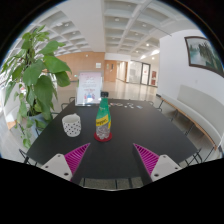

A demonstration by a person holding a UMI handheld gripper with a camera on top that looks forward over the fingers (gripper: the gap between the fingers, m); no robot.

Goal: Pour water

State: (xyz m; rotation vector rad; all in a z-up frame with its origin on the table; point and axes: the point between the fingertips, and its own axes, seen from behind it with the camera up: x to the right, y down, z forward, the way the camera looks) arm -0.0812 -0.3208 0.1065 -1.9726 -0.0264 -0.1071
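A green bottle [103,119] with a red cap and a red-and-white label stands upright on the dark table [140,128]. A white patterned cup [72,124] sits to its left, a short gap apart. My gripper [112,158] is open, with nothing between its pink-padded fingers [72,158]. The bottle stands beyond the fingers, a little left of the midline, and the cup is beyond the left finger.
A large leafy plant [35,75] rises at the table's left edge. A white sign [89,86] stands behind the table. Chairs [165,103] line the right side, near a white wall with a framed picture [203,54]. An open hall stretches behind.
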